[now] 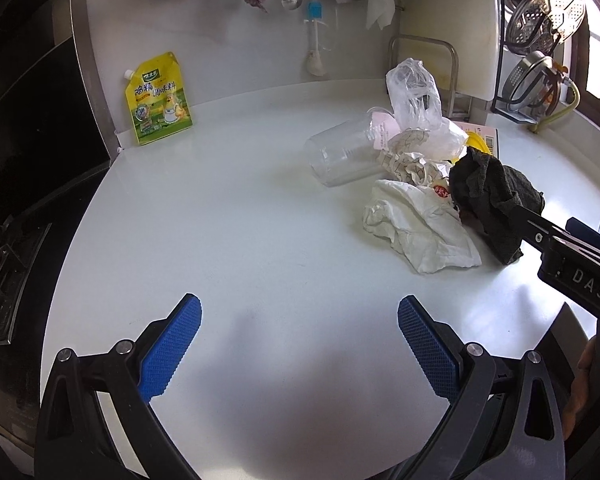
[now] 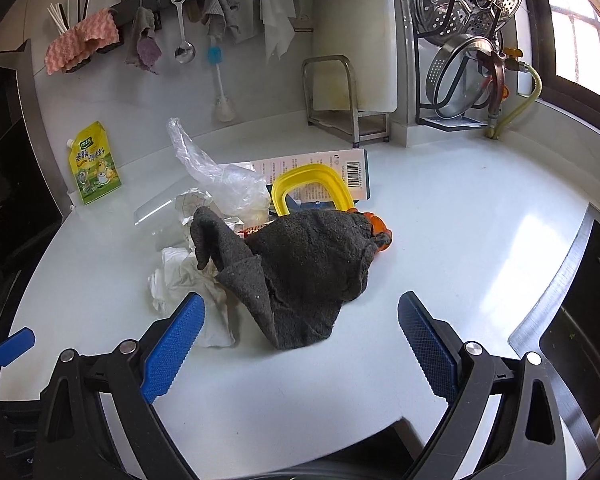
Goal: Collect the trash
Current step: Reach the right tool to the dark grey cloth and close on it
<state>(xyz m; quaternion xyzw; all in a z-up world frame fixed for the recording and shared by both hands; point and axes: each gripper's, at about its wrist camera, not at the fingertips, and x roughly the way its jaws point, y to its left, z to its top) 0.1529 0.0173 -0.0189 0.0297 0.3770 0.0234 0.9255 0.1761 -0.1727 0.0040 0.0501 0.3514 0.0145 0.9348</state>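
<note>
A trash pile lies on the white counter (image 1: 240,220): a dark grey rag (image 2: 300,264), a crumpled white tissue (image 1: 416,228), a clear plastic cup (image 1: 340,156) on its side, a clear plastic bag (image 1: 416,96), patterned paper (image 1: 408,160) and a yellow ring lid (image 2: 312,188). My left gripper (image 1: 299,344) is open and empty, left of and short of the pile. My right gripper (image 2: 300,340) is open, its jaws on either side of the rag's near edge, nothing gripped. In the left wrist view the right gripper's arm (image 1: 572,256) meets the rag (image 1: 496,196).
A yellow seasoning pouch (image 1: 158,98) leans on the back wall at left. Cloths, a spoon (image 2: 184,28) and a brush hang on a rail. A metal rack (image 2: 340,92), a cutting board and a steamer rack (image 2: 468,32) stand at back right. A stove lies at left.
</note>
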